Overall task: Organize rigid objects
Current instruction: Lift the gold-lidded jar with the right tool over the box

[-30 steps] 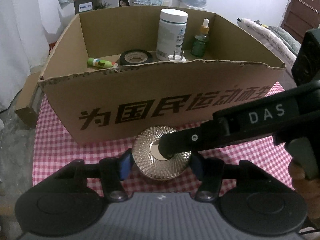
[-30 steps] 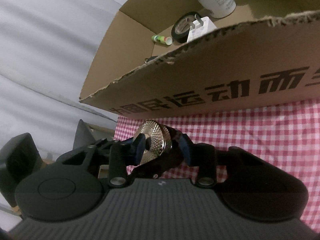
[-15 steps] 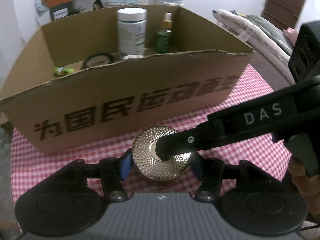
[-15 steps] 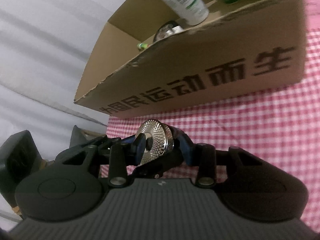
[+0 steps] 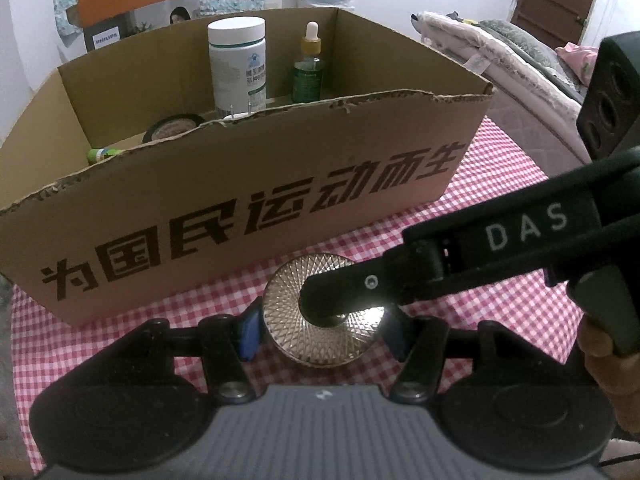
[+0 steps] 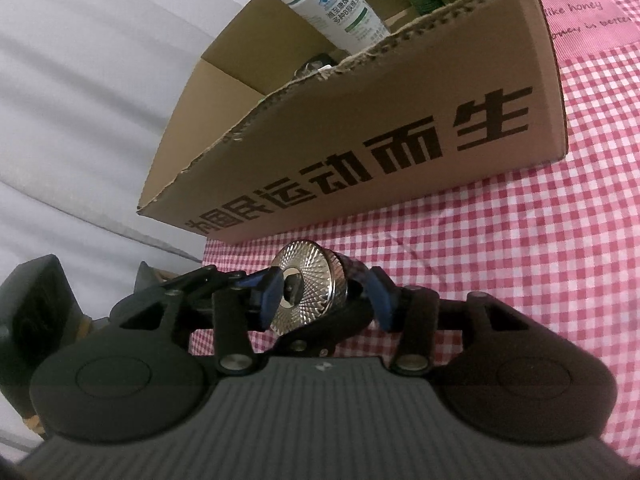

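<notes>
**Round jar between two claws, in front of the carton**

Just in front of the cardboard box, above the red-checked cloth on my worktop, sits the round jar with the faceted metallic lid. My left claw has it across its width, a blue pad against each side of it. My right claw comes in from the right side; in the left view one black finger lies across the middle of the lid. In the right view the jar appears edge-on between the blue pads; those jaws have just been opening. The near pad is still close to the lid face, the far one seems to stand off the jar's base, though I cannot tell for sure.

Inside the box stand a white supplement bottle and a green dropper bottle by the far wall, with a roll of black tape and a small green tube lying toward the left end.
</notes>
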Action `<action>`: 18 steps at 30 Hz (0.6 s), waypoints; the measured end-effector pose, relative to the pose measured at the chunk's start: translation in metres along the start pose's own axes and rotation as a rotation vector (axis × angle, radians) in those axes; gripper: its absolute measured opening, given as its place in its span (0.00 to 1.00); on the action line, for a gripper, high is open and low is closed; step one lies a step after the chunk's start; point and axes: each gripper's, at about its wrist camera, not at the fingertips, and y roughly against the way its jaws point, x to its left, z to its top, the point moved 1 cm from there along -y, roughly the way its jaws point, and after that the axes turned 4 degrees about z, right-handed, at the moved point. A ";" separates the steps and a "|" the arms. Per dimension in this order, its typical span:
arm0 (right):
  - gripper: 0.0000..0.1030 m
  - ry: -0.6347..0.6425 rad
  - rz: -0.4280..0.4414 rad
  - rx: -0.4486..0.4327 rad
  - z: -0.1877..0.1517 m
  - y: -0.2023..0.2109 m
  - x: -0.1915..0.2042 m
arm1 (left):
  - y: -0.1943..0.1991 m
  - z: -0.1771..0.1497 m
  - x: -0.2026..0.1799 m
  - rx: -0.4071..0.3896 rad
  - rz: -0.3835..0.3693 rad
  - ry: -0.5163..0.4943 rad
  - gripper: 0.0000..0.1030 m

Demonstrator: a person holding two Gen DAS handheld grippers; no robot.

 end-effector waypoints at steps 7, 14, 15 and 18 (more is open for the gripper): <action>0.44 0.031 -0.015 -0.009 -0.005 0.003 0.006 | 0.011 -0.005 -0.002 -0.005 -0.002 0.017 0.57; 0.44 0.059 0.001 -0.029 -0.014 0.014 0.017 | 0.033 -0.009 -0.007 -0.043 0.010 0.009 0.57; 0.44 0.069 0.005 -0.035 -0.015 0.017 0.021 | 0.038 -0.008 -0.008 -0.053 0.012 0.007 0.57; 0.44 0.106 0.018 -0.059 -0.016 0.028 0.035 | 0.056 -0.005 -0.010 -0.096 0.030 -0.002 0.57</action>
